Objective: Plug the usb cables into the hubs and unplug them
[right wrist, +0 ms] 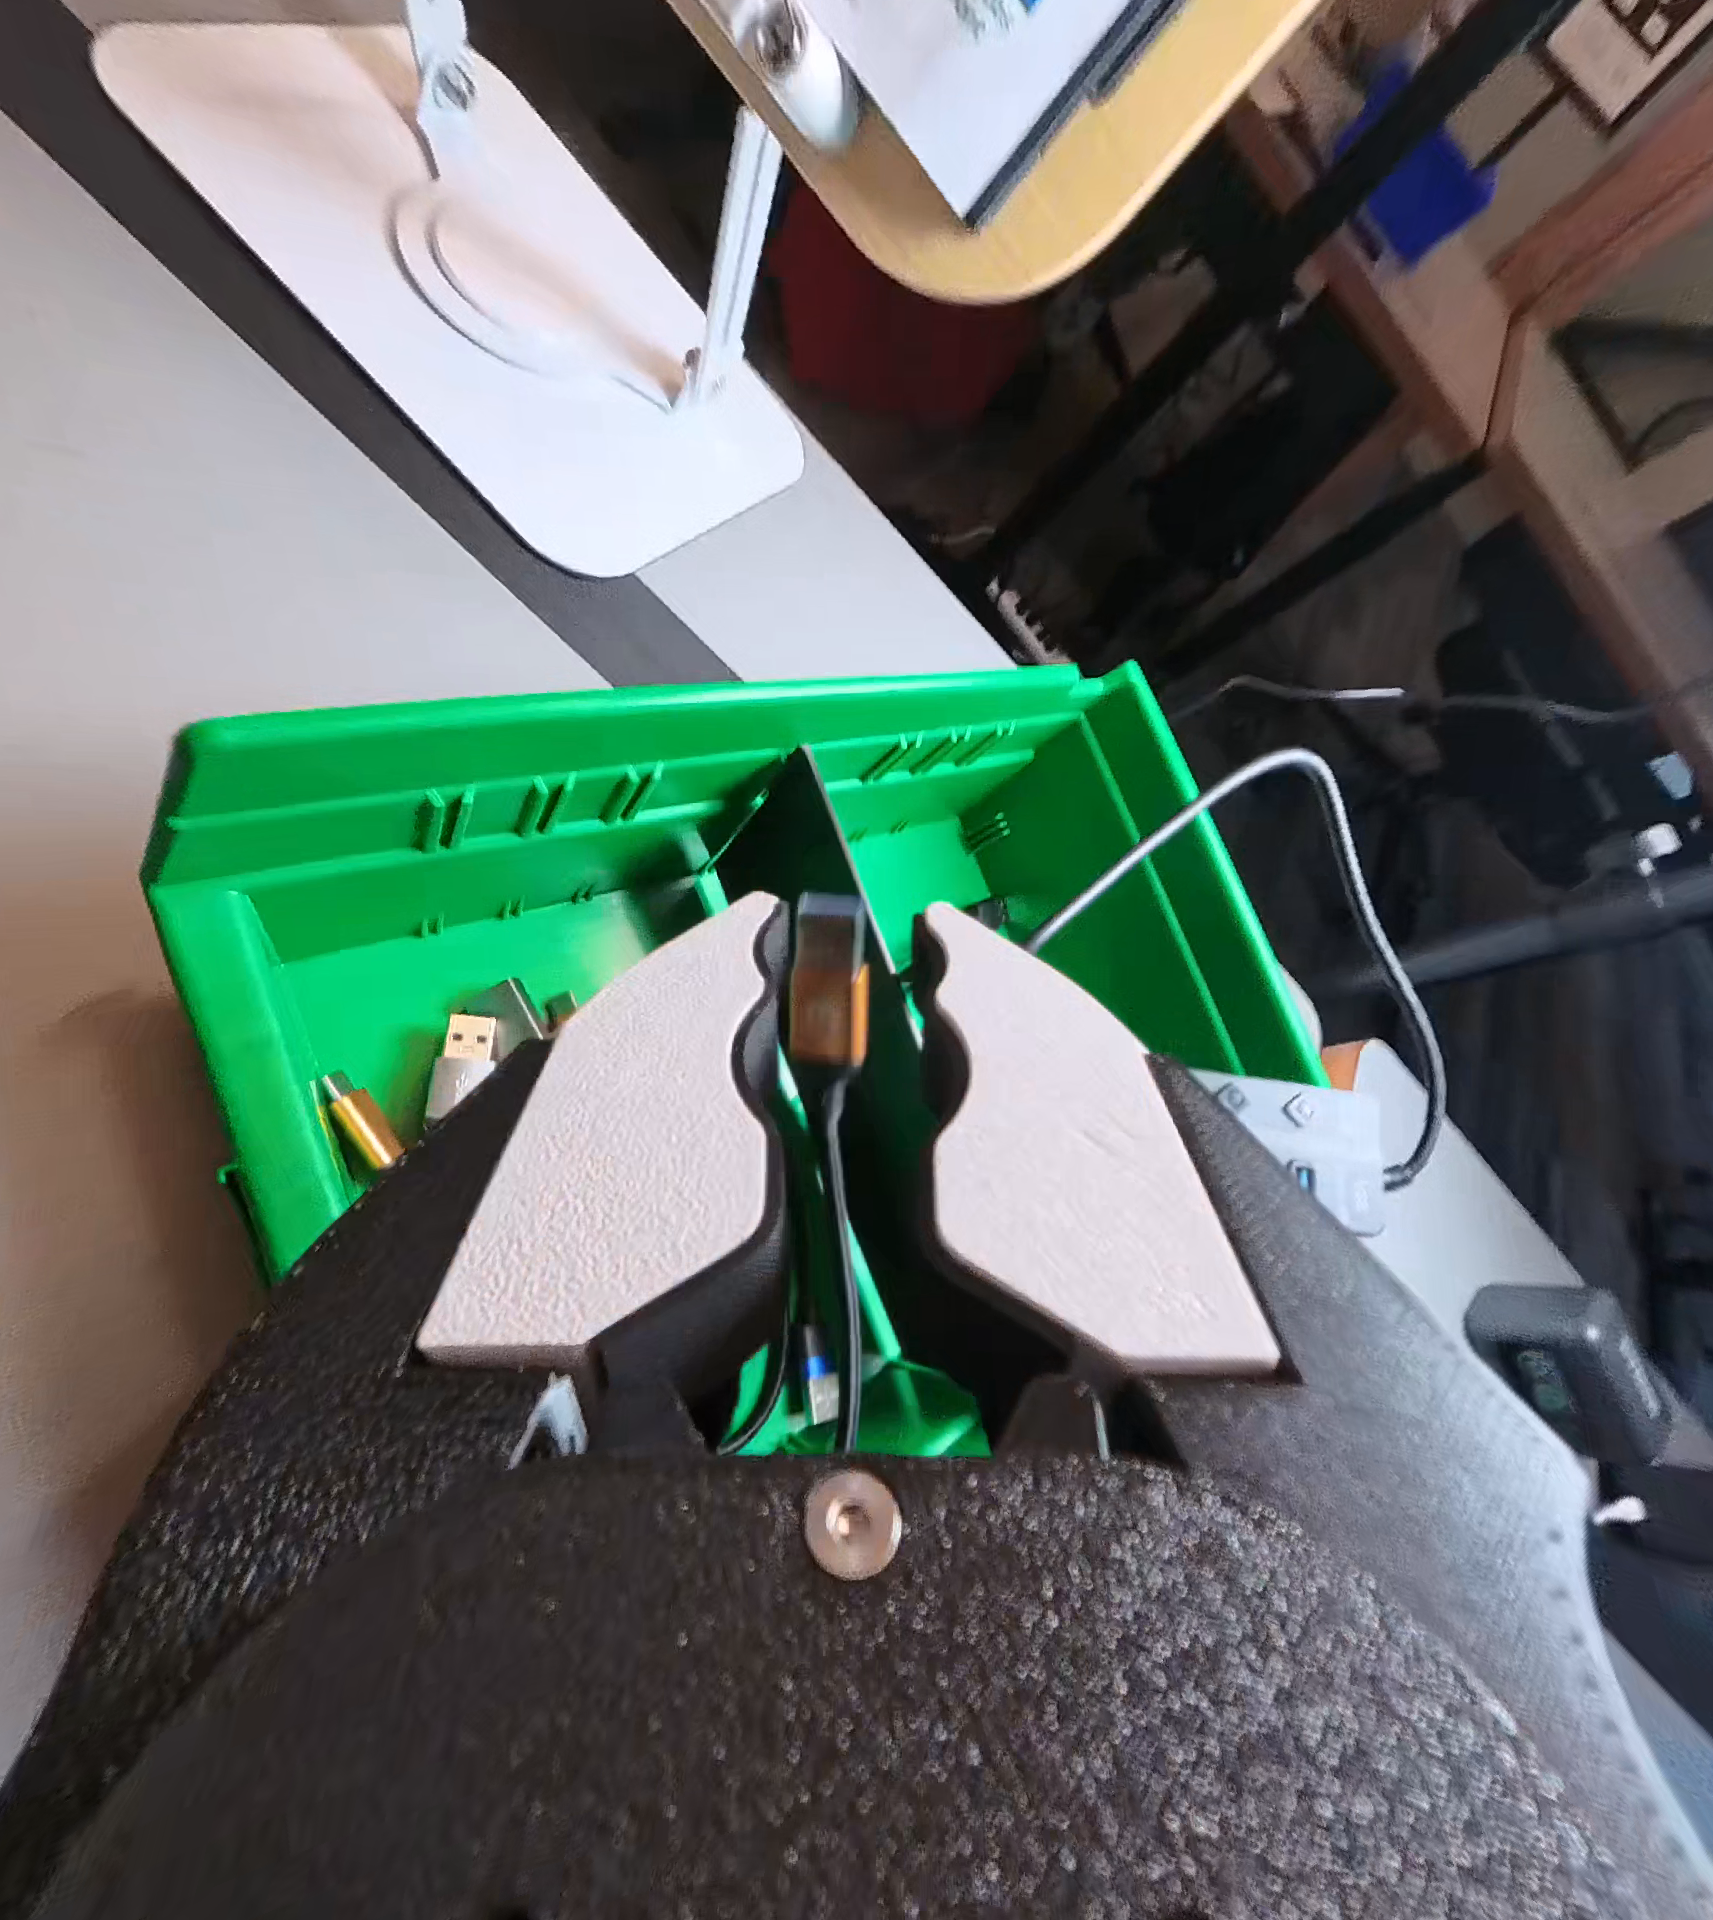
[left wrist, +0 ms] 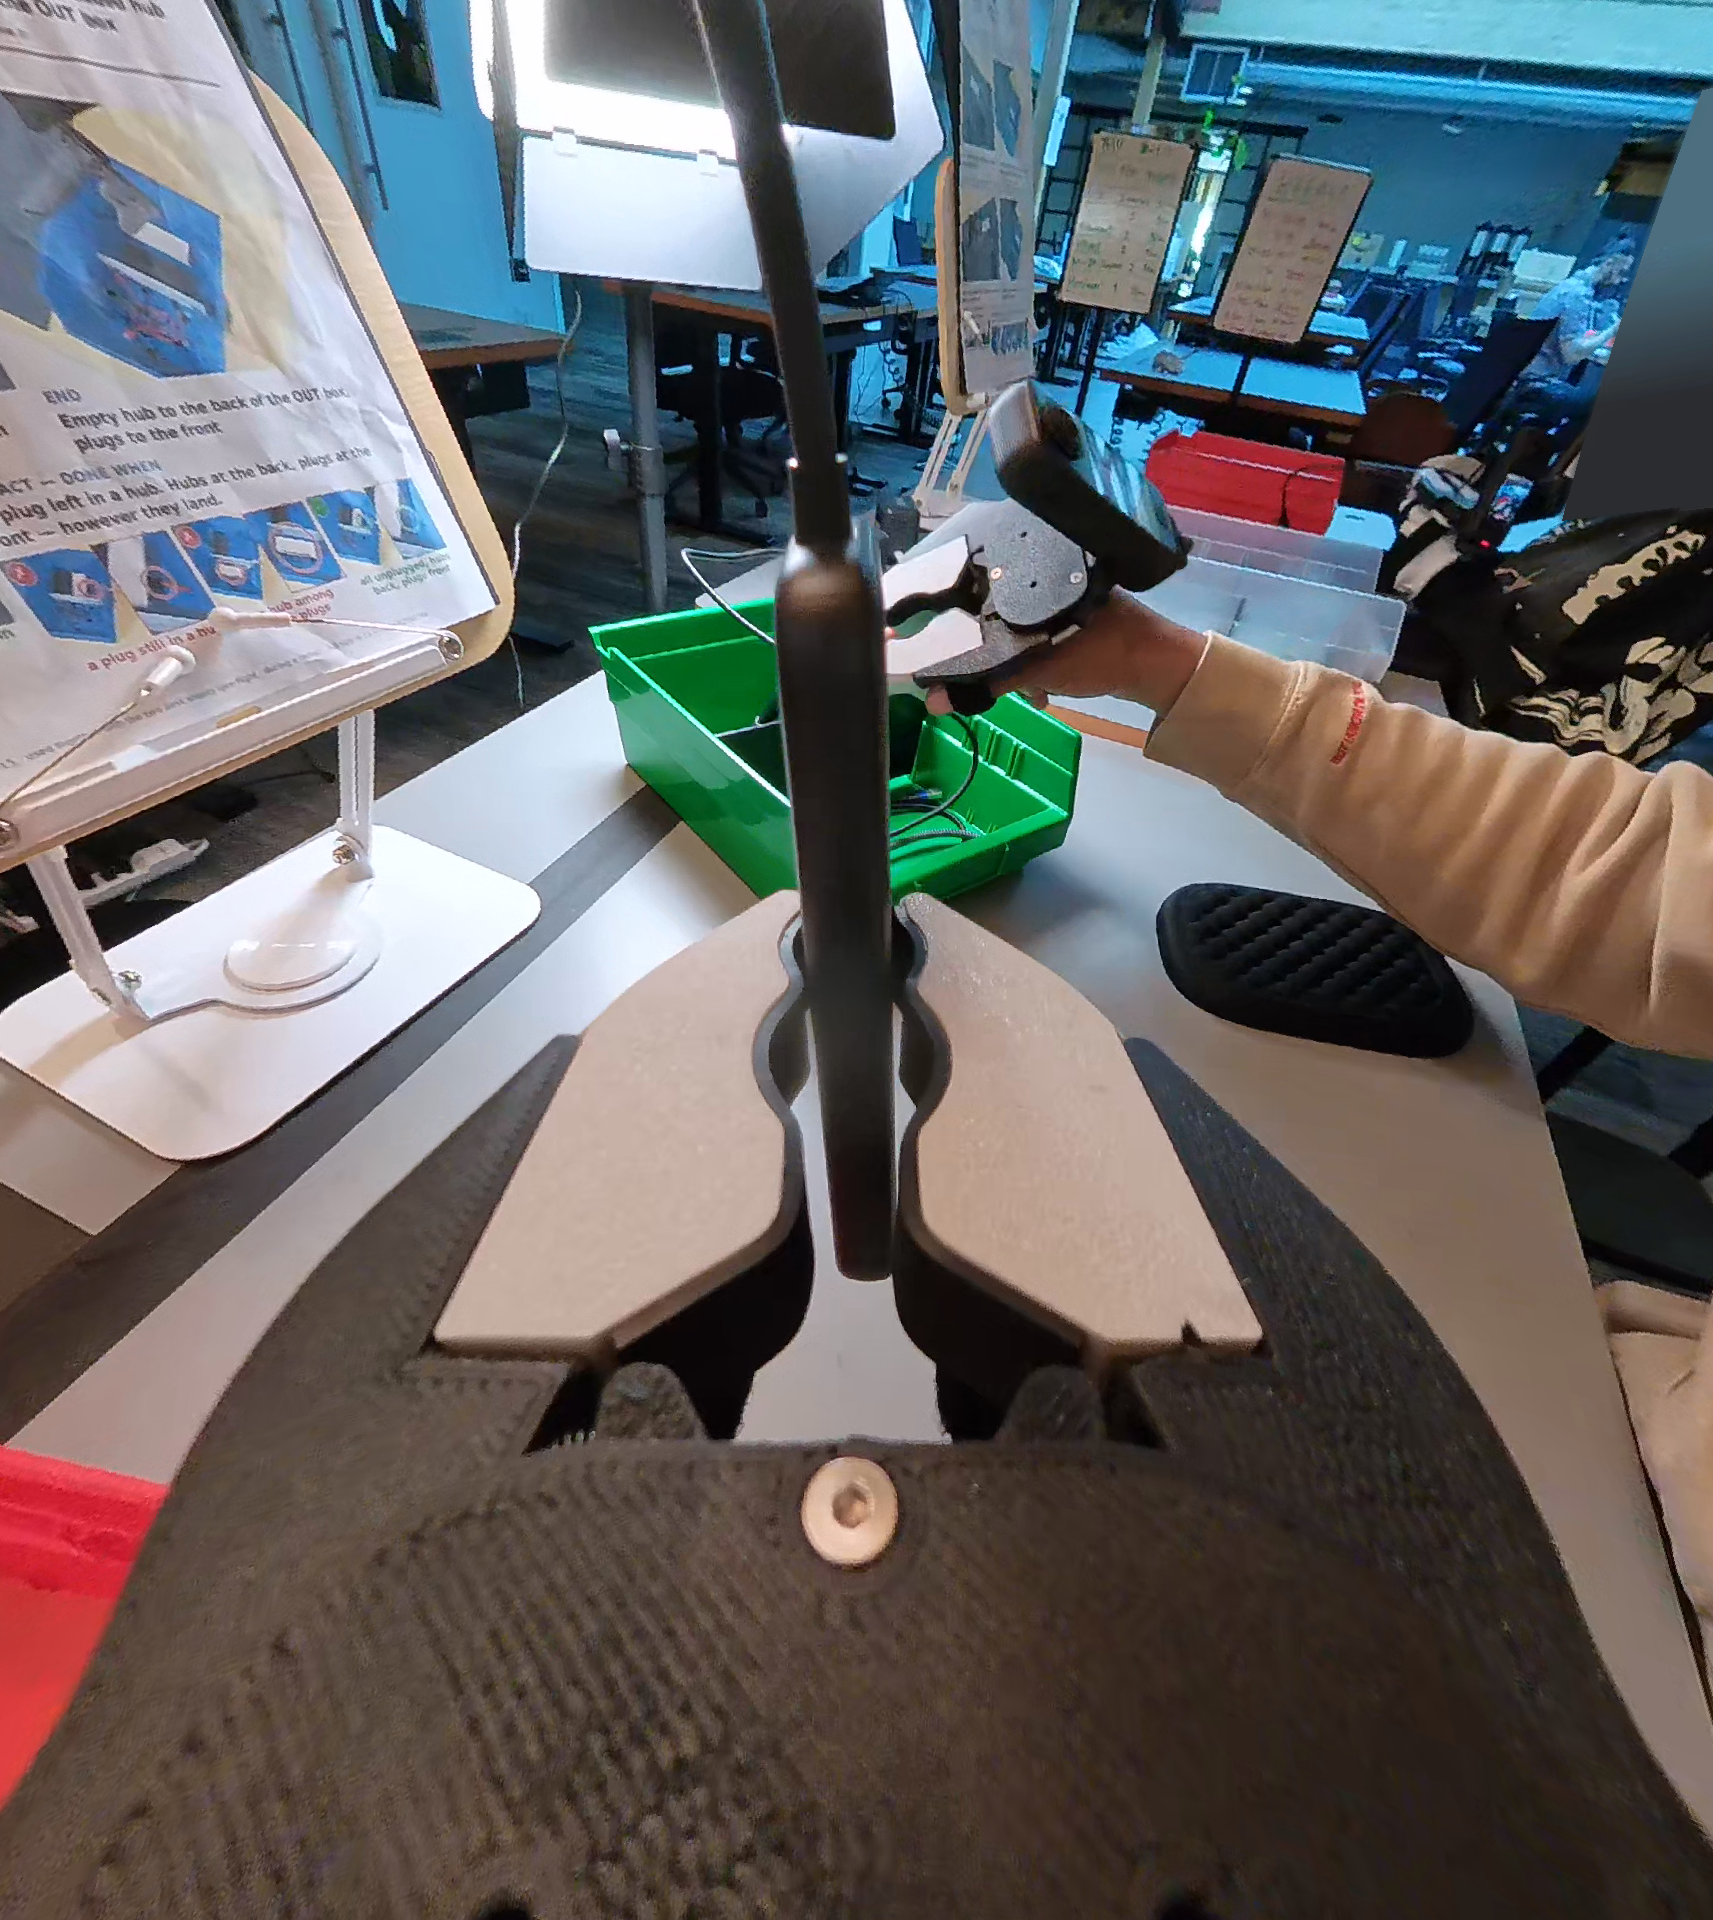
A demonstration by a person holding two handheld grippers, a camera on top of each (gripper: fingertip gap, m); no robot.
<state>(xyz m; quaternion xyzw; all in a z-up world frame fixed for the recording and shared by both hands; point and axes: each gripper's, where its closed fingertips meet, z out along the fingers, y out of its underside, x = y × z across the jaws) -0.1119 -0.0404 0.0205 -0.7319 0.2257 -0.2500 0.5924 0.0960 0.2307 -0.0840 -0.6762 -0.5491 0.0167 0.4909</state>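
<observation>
The left gripper [left wrist: 847, 935] is clamping a black hub [left wrist: 836, 831] upright above the table [left wrist: 1247, 1195]. The right gripper [right wrist: 847, 935] is hovering with jaws apart over the green bin [right wrist: 519, 748] by the table's far edge; an orange-collared plug [right wrist: 828, 997] is lying below them, untouched.

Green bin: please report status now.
Left gripper shut on black hub. Right gripper open above green bin, orange plug between fingers. Nothing blocking.

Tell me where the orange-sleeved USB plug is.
In the right wrist view, the orange-sleeved plug hangs between the open right gripper fingers, untouched, over the green bin beside its black divider.
</observation>
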